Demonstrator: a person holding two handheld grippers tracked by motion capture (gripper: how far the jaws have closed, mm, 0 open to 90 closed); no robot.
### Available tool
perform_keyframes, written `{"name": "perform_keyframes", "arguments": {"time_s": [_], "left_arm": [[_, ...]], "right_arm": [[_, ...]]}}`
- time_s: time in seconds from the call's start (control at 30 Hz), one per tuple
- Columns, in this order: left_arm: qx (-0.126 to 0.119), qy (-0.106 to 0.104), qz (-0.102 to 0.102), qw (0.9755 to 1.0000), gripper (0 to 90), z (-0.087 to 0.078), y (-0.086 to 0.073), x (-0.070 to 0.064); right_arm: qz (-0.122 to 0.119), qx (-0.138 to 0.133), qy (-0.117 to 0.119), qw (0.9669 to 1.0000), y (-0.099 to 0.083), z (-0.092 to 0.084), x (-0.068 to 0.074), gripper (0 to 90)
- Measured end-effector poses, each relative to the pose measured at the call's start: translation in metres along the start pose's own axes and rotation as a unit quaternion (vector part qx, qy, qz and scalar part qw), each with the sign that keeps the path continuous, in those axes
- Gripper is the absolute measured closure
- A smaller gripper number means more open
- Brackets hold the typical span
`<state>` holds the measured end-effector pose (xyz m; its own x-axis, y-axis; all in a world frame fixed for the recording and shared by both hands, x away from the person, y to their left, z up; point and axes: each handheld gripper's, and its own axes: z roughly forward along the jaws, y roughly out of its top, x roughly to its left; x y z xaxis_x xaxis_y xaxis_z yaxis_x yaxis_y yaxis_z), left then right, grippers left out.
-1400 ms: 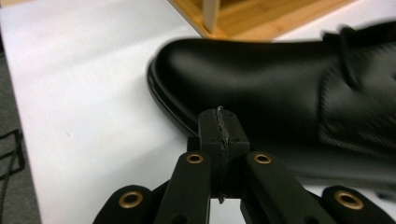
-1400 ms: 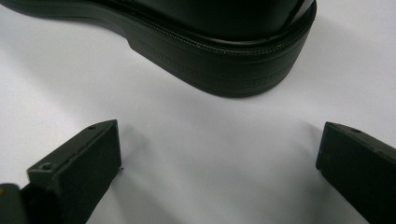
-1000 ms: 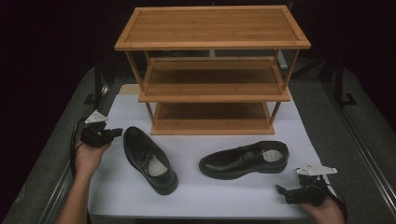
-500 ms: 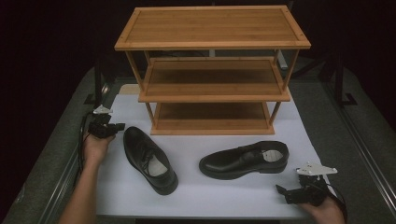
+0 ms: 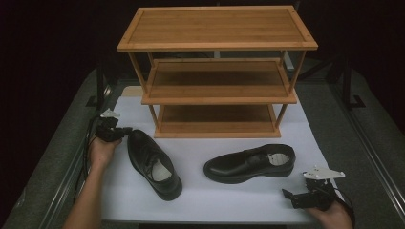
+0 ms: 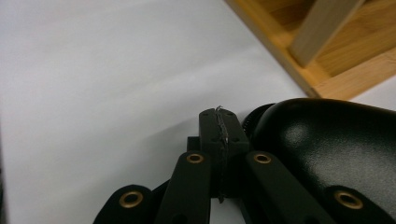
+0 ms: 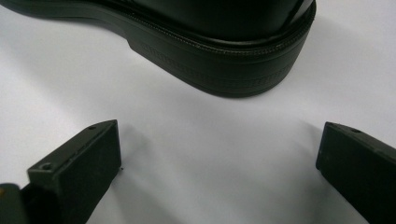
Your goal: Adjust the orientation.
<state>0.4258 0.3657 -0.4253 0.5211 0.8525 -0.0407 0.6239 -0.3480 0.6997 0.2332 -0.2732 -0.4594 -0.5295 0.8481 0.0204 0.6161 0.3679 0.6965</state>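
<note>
Presently, two black dress shoes on the white sheet covering the desk, in front of a three-tier wooden rack (image 5: 217, 47).

Item 1: left shoe (image 5: 154, 163), near the desk's left edge, long axis running diagonally, toe toward the rack's front-left leg, heel toward the desk's front edge. My left gripper (image 5: 119, 132) sits just beside its toe; in the left gripper view the fingers (image 6: 219, 135) are pressed together with nothing between them, and the glossy toe cap (image 6: 327, 149) lies immediately to their right, touching or nearly so; I cannot tell which.

Item 2: right shoe (image 5: 250, 163), lying roughly parallel to the desk's front edge, toe pointing left, heel toward the right edge. My right gripper (image 5: 291, 196) rests near the front-right corner, fingers (image 7: 79, 163) spread wide; the heel (image 7: 224, 65) lies straight ahead of them, a little apart, wider than one finger but within the gap.

Nearer hand: left for item 1, right for item 2.

Markings: a pale insole patch shows in each shoe; no brand or writing legible.
</note>
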Motion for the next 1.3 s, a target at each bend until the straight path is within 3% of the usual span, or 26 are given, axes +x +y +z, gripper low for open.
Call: {"name": "perform_keyframes", "arguments": {"time_s": [0.47,0.57,0.67,0.73,0.97,1.07,1.3], "left_arm": [[-0.001,-0.041,0.056,0.9976,90.0,0.009,0.004,-0.048],[-0.004,-0.043,0.061,0.9972,90.0,0.01,0.005,-0.054],[-0.004,-0.045,0.057,0.9974,90.0,0.009,0.003,-0.05],[-0.004,-0.036,0.053,0.998,90.0,0.004,0.0,-0.047],[-0.01,-0.031,0.035,0.9988,90.0,-0.025,-0.018,-0.044],[-0.011,-0.039,0.032,0.9987,90.0,-0.045,-0.033,-0.053],[-0.025,-0.058,0.033,0.9975,90.0,-0.07,-0.056,-0.075]], "right_arm": [[0.0,0.0,0.0,1.0,0.0,0.0,0.0,0.0],[0.0,0.0,0.0,1.0,0.0,0.0,0.0,0.0],[0.0,0.0,0.0,1.0,0.0,0.0,0.0,0.0],[0.0,-0.001,0.0,1.0,0.0,0.0,0.0,0.0],[0.0,-0.001,0.0,1.0,0.0,0.0,0.0,0.0],[0.0,-0.001,0.0,1.0,0.0,0.0,0.0,0.0],[0.001,0.0,0.0,1.0,0.0,0.0,0.0,0.0]]}}
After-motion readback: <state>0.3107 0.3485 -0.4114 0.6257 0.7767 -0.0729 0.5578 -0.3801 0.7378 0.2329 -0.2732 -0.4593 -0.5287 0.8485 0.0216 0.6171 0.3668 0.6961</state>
